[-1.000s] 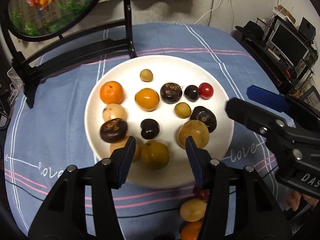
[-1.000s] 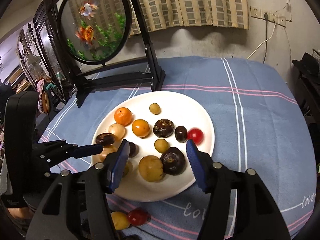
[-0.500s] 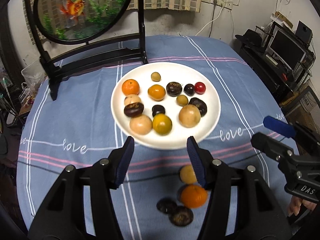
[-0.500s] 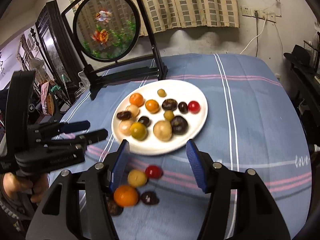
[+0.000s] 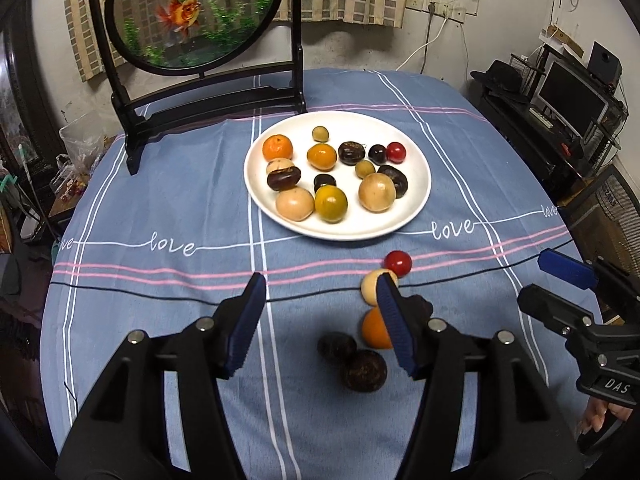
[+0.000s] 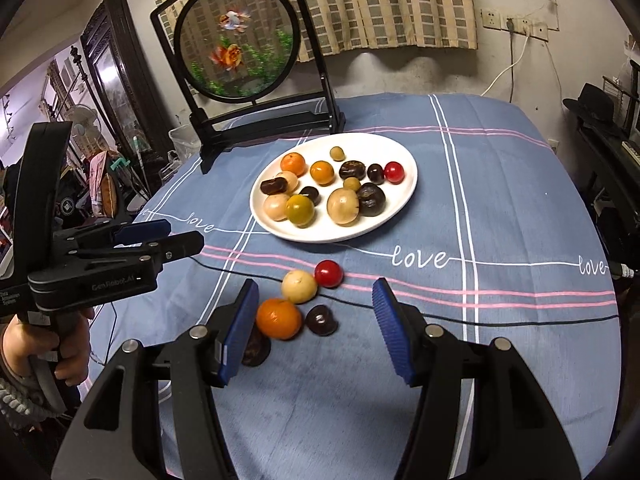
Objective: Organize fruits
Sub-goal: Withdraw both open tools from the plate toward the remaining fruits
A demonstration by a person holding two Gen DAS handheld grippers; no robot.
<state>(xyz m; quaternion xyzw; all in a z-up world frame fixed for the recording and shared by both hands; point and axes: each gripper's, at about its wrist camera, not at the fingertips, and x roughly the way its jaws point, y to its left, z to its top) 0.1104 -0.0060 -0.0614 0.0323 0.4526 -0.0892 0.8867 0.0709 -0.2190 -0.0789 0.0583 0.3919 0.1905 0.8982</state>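
Note:
A white plate [image 5: 360, 226] [image 6: 332, 233] on the blue tablecloth holds several small fruits: orange, yellow, pale, dark brown and one red. Nearer me, loose fruits lie on the cloth: a red cherry tomato [image 5: 398, 263] [image 6: 328, 273], a pale round fruit [image 5: 371, 287] [image 6: 299, 286], a mandarin [image 5: 373, 330] [image 6: 278, 318] and two dark fruits [image 5: 363, 371] [image 6: 321, 320]. My left gripper [image 5: 320, 292] [image 6: 176, 240] hovers left of this cluster, its jaws opening and empty. My right gripper [image 6: 316, 292] [image 5: 560, 280] hangs open above the cluster, gripping nothing.
A round goldfish screen [image 5: 192, 20] [image 6: 236, 40] on a black stand sits behind the plate. A thin black cable [image 5: 160, 296] crosses the cloth in front of the plate. A desk with a monitor [image 5: 572, 92] stands off the table's right side. A hand [image 6: 60, 344] holds the left gripper.
Both grippers have drawn back from over the plate toward the table's near side, bringing the loose fruits into view. The left jaws stand slightly wider.

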